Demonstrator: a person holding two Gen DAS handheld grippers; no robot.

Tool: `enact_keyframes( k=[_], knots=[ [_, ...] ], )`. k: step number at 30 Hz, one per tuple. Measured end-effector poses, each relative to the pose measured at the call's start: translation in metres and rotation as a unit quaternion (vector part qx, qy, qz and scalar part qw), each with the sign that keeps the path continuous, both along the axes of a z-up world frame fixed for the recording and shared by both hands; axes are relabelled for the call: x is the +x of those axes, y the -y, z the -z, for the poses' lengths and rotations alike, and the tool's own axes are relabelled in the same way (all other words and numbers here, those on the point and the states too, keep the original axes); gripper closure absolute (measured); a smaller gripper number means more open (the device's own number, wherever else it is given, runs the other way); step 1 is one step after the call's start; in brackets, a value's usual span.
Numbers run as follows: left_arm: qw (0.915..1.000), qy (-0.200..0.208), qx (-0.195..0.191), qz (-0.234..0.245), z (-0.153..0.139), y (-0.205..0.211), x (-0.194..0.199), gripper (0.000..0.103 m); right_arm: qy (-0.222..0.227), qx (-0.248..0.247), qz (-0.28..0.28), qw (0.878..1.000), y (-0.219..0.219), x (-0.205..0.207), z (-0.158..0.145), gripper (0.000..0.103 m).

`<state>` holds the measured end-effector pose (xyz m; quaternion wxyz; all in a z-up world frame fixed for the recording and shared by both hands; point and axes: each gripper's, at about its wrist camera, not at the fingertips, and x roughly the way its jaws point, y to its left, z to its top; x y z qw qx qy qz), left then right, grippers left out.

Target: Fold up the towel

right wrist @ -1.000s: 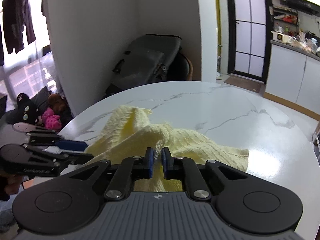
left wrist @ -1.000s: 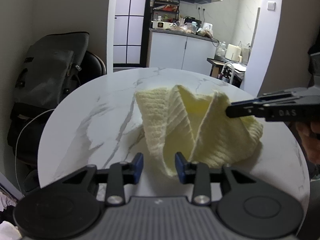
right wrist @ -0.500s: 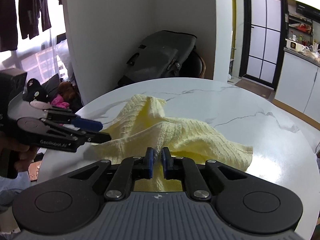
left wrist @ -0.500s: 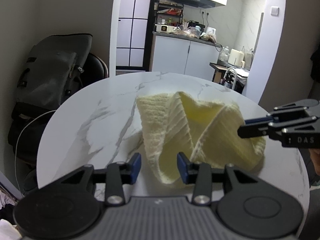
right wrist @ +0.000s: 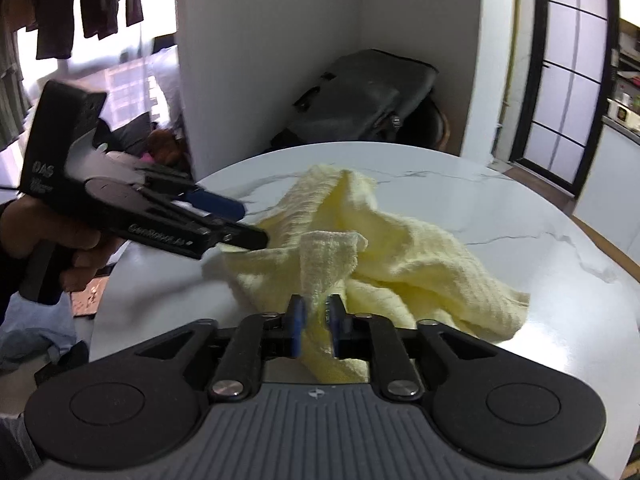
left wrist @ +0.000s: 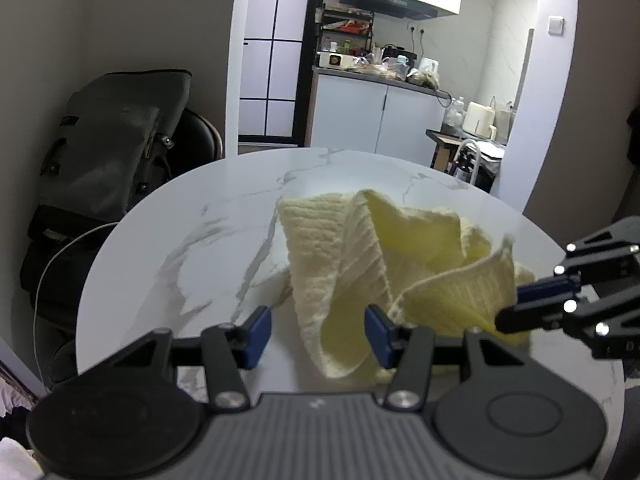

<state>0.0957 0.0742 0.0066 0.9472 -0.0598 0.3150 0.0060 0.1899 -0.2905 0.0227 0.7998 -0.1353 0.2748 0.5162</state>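
Note:
A pale yellow knitted towel (left wrist: 360, 256) lies crumpled on the round white marble table (left wrist: 200, 240); it also shows in the right wrist view (right wrist: 400, 248). My left gripper (left wrist: 318, 334) is open, its blue pads on either side of a hanging towel fold without pinching it. My right gripper (right wrist: 316, 326) is shut on a towel edge and lifts it off the table. The right gripper also shows in the left wrist view (left wrist: 516, 304) at the towel's right side. The left gripper shows in the right wrist view (right wrist: 248, 220) at the towel's left.
A dark grey bag (left wrist: 108, 144) rests on a chair behind the table's far left edge. A kitchen counter (left wrist: 376, 80) with clutter stands beyond the table. A white cable (left wrist: 52, 264) hangs at the left. Clothes (right wrist: 92, 0) hang by the window.
My left gripper's jaws have opened wider around the fold. My right gripper has lifted its towel edge and drawn it nearer to the left gripper, bunching the towel.

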Motion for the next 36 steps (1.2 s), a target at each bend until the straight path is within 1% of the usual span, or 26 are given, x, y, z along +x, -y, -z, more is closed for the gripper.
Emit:
enact_keyframes(
  k=[5, 12, 18, 26, 29, 31, 32, 33, 34, 36],
  knots=[
    [1.0, -0.002, 0.001, 0.004, 0.001, 0.001, 0.0, 0.048, -0.003, 0.008, 0.021, 1.0, 0.002, 0.004, -0.002, 0.058],
    [1.0, 0.0, 0.001, 0.005, 0.001, 0.006, -0.003, 0.048, -0.026, 0.046, 0.046, 0.998, 0.003, 0.019, -0.003, 0.058],
    [1.0, 0.001, -0.002, 0.006, 0.002, 0.004, -0.001, 0.048, -0.044, 0.068, 0.051, 0.995, -0.002, 0.029, -0.002, 0.058],
    [0.9999, 0.005, -0.005, 0.009, 0.001, 0.001, 0.008, 0.048, -0.039, 0.048, 0.051, 0.997, -0.013, 0.032, 0.004, 0.059],
    [0.9999, 0.003, -0.004, 0.012, 0.002, 0.001, 0.013, 0.048, -0.033, 0.042, 0.054, 0.997, -0.013, 0.034, 0.005, 0.064],
    [0.9999, 0.001, -0.002, 0.016, 0.003, 0.002, 0.017, 0.048, -0.028, 0.038, 0.051, 0.998, -0.014, 0.031, 0.004, 0.083],
    [0.9999, 0.001, -0.001, 0.017, 0.003, 0.003, 0.019, 0.048, -0.024, 0.035, 0.05, 0.998, -0.015, 0.03, 0.003, 0.087],
    [0.9998, 0.001, -0.001, 0.019, 0.003, 0.004, 0.02, 0.048, -0.02, 0.032, 0.049, 0.998, -0.016, 0.028, 0.003, 0.093],
    [0.9998, 0.001, -0.001, 0.019, 0.003, 0.003, 0.021, 0.048, -0.015, 0.032, 0.05, 0.998, -0.016, 0.026, 0.002, 0.096],
    [0.9998, 0.001, -0.001, 0.019, 0.003, 0.003, 0.022, 0.048, -0.007, 0.037, 0.053, 0.998, -0.014, 0.022, 0.0, 0.096]
  ],
)
